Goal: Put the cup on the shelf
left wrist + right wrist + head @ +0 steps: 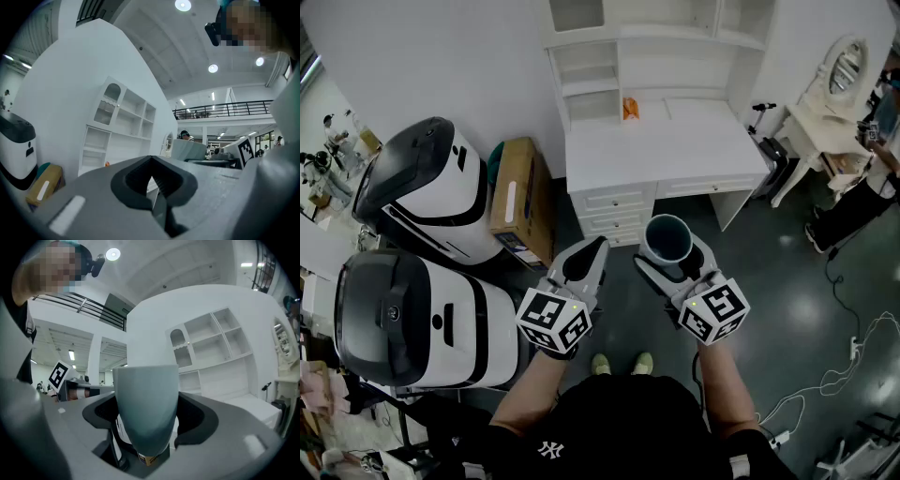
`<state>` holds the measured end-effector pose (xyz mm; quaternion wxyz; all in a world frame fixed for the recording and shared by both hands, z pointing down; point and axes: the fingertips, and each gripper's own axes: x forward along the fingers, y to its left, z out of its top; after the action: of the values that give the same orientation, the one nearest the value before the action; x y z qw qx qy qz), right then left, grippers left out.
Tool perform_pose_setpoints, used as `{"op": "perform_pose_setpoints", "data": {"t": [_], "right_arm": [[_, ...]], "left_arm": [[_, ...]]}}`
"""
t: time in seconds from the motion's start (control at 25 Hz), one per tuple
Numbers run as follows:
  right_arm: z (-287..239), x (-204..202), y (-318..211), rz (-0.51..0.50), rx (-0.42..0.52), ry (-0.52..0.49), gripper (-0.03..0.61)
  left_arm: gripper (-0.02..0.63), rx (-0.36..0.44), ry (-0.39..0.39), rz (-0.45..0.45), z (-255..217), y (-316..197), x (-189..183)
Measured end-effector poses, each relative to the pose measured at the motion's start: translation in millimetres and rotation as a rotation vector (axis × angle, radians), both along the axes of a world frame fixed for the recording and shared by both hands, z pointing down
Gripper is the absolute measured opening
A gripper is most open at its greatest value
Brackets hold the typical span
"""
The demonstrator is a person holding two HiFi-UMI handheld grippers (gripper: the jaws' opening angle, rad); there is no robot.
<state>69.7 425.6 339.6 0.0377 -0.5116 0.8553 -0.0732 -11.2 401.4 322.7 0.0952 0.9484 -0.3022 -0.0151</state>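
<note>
A grey-teal cup point(667, 238) stands upright between the jaws of my right gripper point(673, 255), which is shut on it. In the right gripper view the cup point(146, 404) fills the middle, gripped by both jaws. My left gripper point(584, 259) is held level beside it, shut and holding nothing; in the left gripper view its jaws point(152, 187) meet with only a thin slit. The white shelf unit with a desk point(649, 145) stands ahead of both grippers; its open compartments point(213, 341) show in the right gripper view, and again in the left gripper view point(119, 110).
A small orange object point(630, 108) sits at the back of the desk. Two large white-and-black machines point(422, 272) stand at the left, with a cardboard box point(518, 199) next to the desk. A white dressing table with a mirror point(839, 84) and a person's legs point(853, 211) are at the right.
</note>
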Motion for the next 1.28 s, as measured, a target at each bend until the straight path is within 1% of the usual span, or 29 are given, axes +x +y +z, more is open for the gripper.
{"op": "perform_pose_setpoints", "data": {"t": [0.12, 0.32, 0.56, 0.72, 0.84, 1.08, 1.28], "right_arm": [[0, 2, -2, -0.005, 0.005, 0.000, 0.391], [2, 10, 0, -0.004, -0.014, -0.016, 0.393], [-1, 28, 0, 0.004, -0.011, -0.074, 0.394], [0, 41, -1, 0.016, -0.013, -0.085, 0.394], [1, 48, -3, 0.004, -0.006, -0.094, 0.393], [8, 59, -7, -0.016, -0.015, -0.124, 0.391], [9, 56, -18, -0.029, -0.014, -0.131, 0.391]], "left_arm": [[0.000, 0.006, 0.002, -0.004, -1, -1, 3], [0.000, 0.001, 0.002, -0.016, 0, -1, 5], [0.001, -0.002, 0.006, -0.070, 0, -10, -5], [0.000, -0.005, 0.008, -0.110, -1, -15, -9], [0.002, -0.007, 0.008, -0.132, 0, -18, -8], [0.002, -0.014, -0.007, -0.136, 9, -11, 5], [0.000, -0.014, -0.015, -0.150, 11, -19, 2]]}}
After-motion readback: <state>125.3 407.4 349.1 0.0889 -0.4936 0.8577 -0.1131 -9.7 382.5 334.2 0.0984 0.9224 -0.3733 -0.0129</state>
